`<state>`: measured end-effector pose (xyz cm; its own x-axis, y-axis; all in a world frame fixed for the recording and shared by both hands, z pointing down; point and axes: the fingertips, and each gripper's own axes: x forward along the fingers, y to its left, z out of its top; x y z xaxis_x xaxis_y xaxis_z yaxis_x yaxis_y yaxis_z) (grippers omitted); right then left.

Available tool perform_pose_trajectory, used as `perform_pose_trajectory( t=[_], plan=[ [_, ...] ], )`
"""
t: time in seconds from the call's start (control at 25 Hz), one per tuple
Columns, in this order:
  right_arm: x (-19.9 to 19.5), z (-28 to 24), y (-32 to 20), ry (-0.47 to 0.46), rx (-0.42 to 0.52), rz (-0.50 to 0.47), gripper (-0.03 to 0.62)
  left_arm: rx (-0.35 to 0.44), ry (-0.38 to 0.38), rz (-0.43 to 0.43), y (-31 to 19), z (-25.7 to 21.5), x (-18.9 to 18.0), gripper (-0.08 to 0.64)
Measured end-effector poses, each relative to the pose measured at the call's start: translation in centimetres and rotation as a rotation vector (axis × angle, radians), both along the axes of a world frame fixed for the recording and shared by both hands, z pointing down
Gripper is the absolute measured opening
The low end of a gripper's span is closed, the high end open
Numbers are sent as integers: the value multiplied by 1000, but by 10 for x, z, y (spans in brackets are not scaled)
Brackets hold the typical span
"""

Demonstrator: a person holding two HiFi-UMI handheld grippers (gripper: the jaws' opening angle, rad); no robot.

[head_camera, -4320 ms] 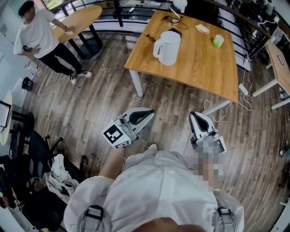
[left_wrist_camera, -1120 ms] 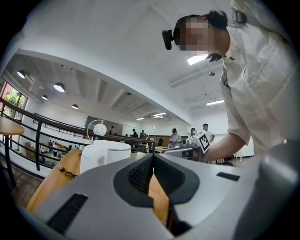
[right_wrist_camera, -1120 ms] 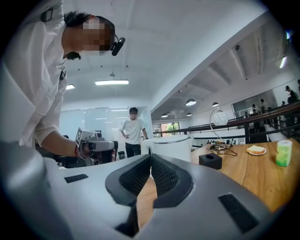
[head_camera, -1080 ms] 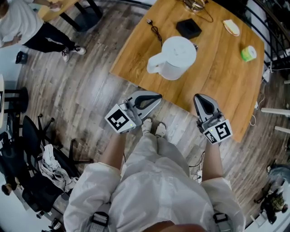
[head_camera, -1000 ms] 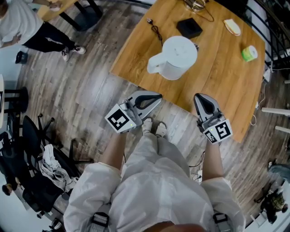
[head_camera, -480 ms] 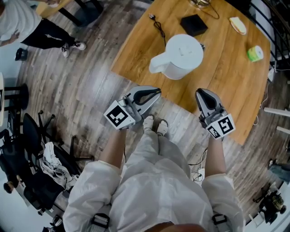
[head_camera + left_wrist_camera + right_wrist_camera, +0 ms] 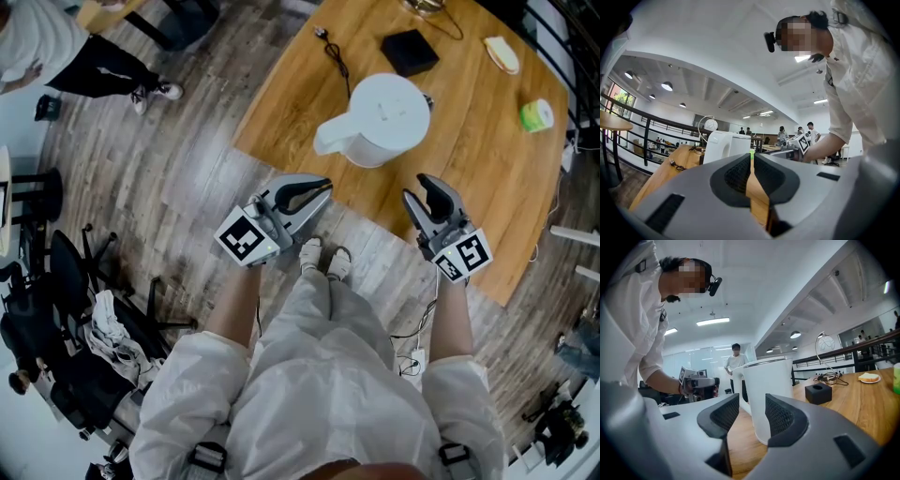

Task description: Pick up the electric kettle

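Note:
A white electric kettle (image 7: 382, 117) stands on the wooden table (image 7: 473, 159), with its handle (image 7: 328, 141) turned toward the table's near left edge. My left gripper (image 7: 317, 187) hovers at that edge, short of the handle, shut and empty. In the left gripper view the kettle (image 7: 723, 146) rises beyond the shut left gripper (image 7: 751, 161). My right gripper (image 7: 429, 190) is over the table, just right of the kettle. Its jaws are opening with nothing between them. In the right gripper view the kettle (image 7: 769, 390) stands close ahead of the parted right gripper (image 7: 752, 411).
A black box (image 7: 410, 52), a cable (image 7: 333, 52), a plate of bread (image 7: 502, 53) and a green object (image 7: 536, 115) lie farther back on the table. A second person (image 7: 56, 47) stands at the far left. Chairs (image 7: 56, 309) stand to my left.
The view has closed in on the table and kettle. Both grippers have come forward to the table edge near the kettle, and the right gripper's jaws have parted.

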<state>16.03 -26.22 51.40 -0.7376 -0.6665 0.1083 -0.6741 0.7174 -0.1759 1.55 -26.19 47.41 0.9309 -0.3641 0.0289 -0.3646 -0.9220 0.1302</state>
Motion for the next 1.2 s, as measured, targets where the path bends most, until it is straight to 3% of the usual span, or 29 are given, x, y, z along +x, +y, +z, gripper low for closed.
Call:
perform_pose_trajectory(
  t=[0.16,0.28,0.44,0.72,1.2],
  plan=[
    [1,3,-8,-50,-19,-31,228,0,-7,-22,-9,2,-5,19],
    [0,7,-10,-53,-29,-55,266,0,-20,-32,-9,4,-8,137],
    [2,12,-17,-59,-42,-74,288,-6,-30,-40,-12,7,-8,175],
    [2,17,-28,-86,-49,-100,383,-2,-36,-71,-24,9,-10,269],
    [11,24,-54,-90,-39,-117,430,33,-37,-170,-54,14,-14,341]
  ],
)
